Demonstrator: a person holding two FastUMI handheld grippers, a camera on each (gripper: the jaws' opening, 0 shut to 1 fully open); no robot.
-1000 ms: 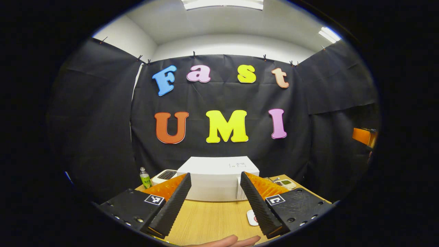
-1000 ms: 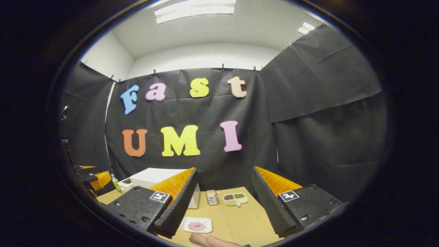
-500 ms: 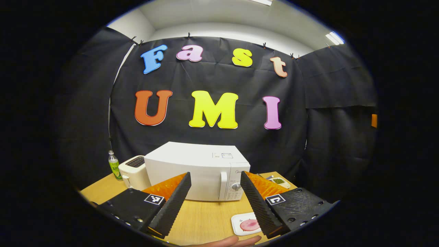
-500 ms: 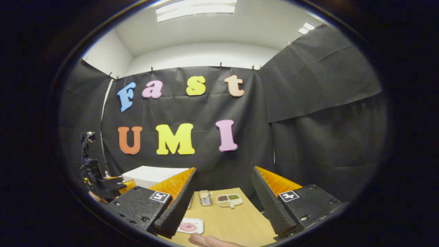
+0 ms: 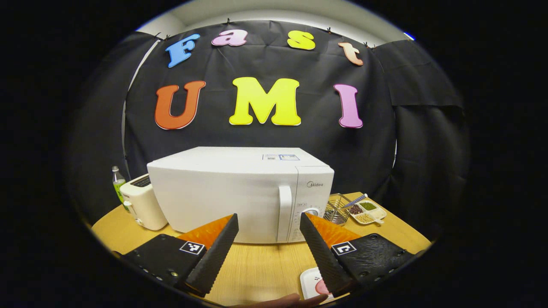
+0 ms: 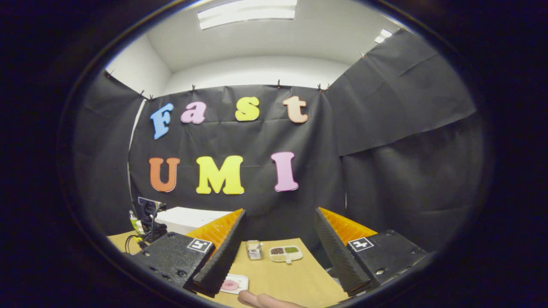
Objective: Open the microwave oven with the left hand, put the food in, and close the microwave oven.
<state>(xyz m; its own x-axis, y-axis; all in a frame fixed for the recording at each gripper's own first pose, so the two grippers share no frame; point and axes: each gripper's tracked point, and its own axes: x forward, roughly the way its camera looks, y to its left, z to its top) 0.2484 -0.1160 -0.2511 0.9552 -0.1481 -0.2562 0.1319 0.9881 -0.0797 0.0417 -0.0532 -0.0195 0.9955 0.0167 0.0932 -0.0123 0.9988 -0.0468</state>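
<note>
While the left gripper (image 5: pixel 267 246) holds its fingers (image 5: pixel 212 256) wide apart with nothing between them, it has come much nearer to the microwave oven (image 5: pixel 239 192) than it was a second ago. The oven now looks big, and its front faces the camera. Its door is shut. The door handle (image 5: pixel 284 212) stands upright just past the gap between the fingers, a little toward the right one, and is not touched yet. I think the next step is to reach the handle and pull the door open.

The right gripper (image 6: pixel 278 252) also has its fingers wide apart and holds nothing. It has hardly moved.

The food (image 6: pixel 230 285) is a pink piece on a small white plate (image 6: pixel 239 280). The plate sits on the tabletop (image 6: pixel 282 278) in front of the oven, near the person, and waits there.

Farther out, a toaster (image 5: pixel 141 205) stands just beside the oven on its left side, with a bottle (image 5: pixel 117 184) behind it. On the other side are a wire basket (image 5: pixel 336 209) and a tray (image 5: pixel 367 211) with little heaps of food in it.
</note>
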